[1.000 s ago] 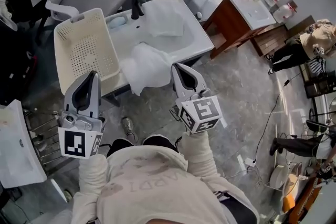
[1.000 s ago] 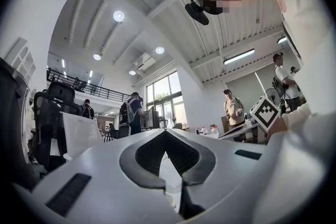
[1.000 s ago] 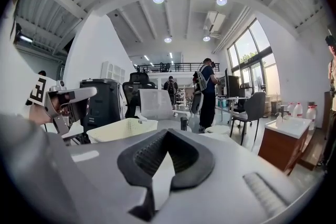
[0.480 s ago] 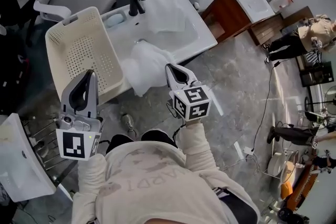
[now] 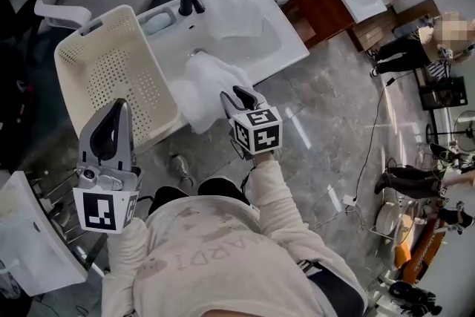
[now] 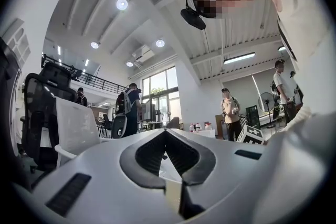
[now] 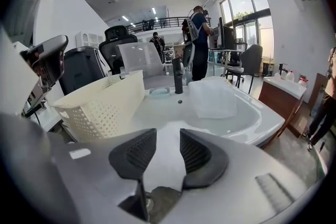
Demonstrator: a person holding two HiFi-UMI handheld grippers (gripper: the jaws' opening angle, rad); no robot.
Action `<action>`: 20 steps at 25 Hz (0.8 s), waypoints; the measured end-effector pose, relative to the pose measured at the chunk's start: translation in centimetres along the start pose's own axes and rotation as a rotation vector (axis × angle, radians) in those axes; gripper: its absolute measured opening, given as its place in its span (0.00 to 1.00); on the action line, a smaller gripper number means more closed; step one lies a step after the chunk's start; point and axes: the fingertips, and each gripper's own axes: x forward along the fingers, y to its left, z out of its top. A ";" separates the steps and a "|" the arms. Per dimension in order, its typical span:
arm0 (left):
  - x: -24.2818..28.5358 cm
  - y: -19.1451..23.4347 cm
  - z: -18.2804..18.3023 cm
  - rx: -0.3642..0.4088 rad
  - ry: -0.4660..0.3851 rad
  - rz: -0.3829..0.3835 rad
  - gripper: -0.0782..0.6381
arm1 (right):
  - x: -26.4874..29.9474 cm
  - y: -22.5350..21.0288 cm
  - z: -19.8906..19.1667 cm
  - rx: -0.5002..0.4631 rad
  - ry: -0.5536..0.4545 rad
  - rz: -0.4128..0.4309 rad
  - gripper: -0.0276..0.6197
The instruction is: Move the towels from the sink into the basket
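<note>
Right gripper [image 5: 236, 94], jaws just parted partway astride the draped towel [image 5: 206, 85], should push deeper toward twelve o'clock before squeezing; left gripper [image 5: 118, 106] sits closed, empty.

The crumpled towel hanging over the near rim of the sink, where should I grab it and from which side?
Probably the bunched hump of the crumpled towel where it crosses the sink rim, coming down from above on the near side. The fabric stands up in folds there, offering a ridge to pinch that is open from above.
</note>
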 end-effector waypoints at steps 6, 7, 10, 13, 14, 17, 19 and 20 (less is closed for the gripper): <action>0.4 1.1 -0.6 -0.007 0.010 -0.012 0.12 | 2.6 0.4 -2.3 0.007 0.110 0.007 0.44; 0.4 1.2 -0.6 -0.008 0.010 -0.013 0.12 | 2.9 0.5 -2.7 0.006 0.127 0.009 0.49; 0.6 1.6 -0.8 -0.012 0.011 -0.016 0.12 | 3.8 0.5 -3.6 -0.003 0.173 0.002 0.58; 0.7 2.0 -1.0 -0.017 0.012 -0.018 0.12 | 4.7 0.2 -4.8 -0.017 0.220 -0.017 0.62; 0.8 2.2 -1.1 -0.018 0.014 -0.017 0.12 | 5.0 0.0 -5.1 -0.019 0.232 -0.021 0.63; 0.9 2.6 -1.3 -0.018 0.019 -0.013 0.12 | 5.6 -0.1 -5.5 -0.024 0.251 -0.024 0.63; 1.0 2.9 -1.3 -0.019 0.020 -0.007 0.12 | 5.9 -0.2 -5.6 -0.031 0.269 -0.031 0.62; 1.0 3.0 -1.3 -0.021 0.020 -0.003 0.12 | 6.0 -0.1 -5.5 -0.035 0.277 -0.034 0.59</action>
